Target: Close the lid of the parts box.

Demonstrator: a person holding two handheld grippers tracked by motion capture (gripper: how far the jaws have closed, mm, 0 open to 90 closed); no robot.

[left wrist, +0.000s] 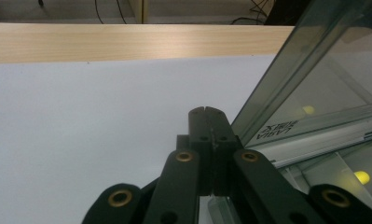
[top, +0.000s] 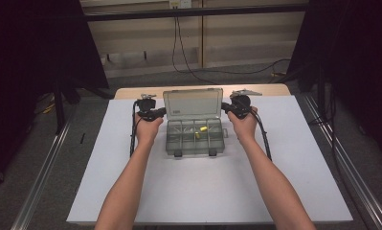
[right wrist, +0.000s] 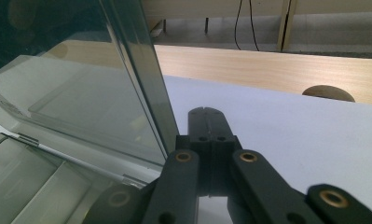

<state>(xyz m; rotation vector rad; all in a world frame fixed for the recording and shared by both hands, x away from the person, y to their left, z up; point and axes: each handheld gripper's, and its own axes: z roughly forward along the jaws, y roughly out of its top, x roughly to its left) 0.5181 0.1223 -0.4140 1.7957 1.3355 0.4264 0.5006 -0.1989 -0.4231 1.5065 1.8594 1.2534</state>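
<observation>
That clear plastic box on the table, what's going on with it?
A person sits at a white table with a hand tool in each hand, one on either side of a clear compartment box. Its lid stands open and upright. The left tool and the right tool are both shut with nothing between their jaws, each right beside a side edge of the lid. Small yellow pieces lie in the compartments.

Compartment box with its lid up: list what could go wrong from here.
1. The clear lid stands upright with both shut grippers, left and right, beside its edges; a nudge could drop it shut.
2. The compartment box lies loose on the white board; a sideways push could slide it and shake the yellow pieces between compartments.
</observation>
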